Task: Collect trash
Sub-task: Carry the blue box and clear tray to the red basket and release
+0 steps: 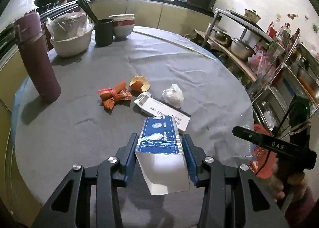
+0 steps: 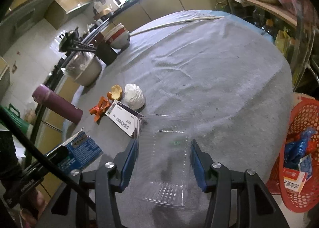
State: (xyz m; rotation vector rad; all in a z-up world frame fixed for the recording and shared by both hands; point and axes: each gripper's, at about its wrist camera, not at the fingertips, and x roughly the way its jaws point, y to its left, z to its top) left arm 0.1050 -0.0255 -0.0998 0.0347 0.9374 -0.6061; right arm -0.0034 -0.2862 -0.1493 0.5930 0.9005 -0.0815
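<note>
My left gripper (image 1: 159, 144) is shut on a blue carton (image 1: 159, 138) and holds it above the grey table; the carton also shows in the right wrist view (image 2: 79, 152). My right gripper (image 2: 164, 148) is shut on a clear plastic tray (image 2: 165, 160) over the table's near edge. On the table lie an orange wrapper (image 1: 114, 96), an orange peel (image 1: 139, 83), a crumpled white tissue (image 1: 173, 95) and a flat white box (image 1: 163, 111). A red trash basket (image 2: 299, 158) with several scraps in it stands on the floor to the right.
A maroon flask (image 1: 36, 56) stands at the table's left. Bowls (image 1: 69, 34), a black cup with chopsticks (image 1: 103, 32) and a red-banded bowl (image 1: 122, 25) sit at the back. A metal rack (image 1: 259, 52) with pots is at the right.
</note>
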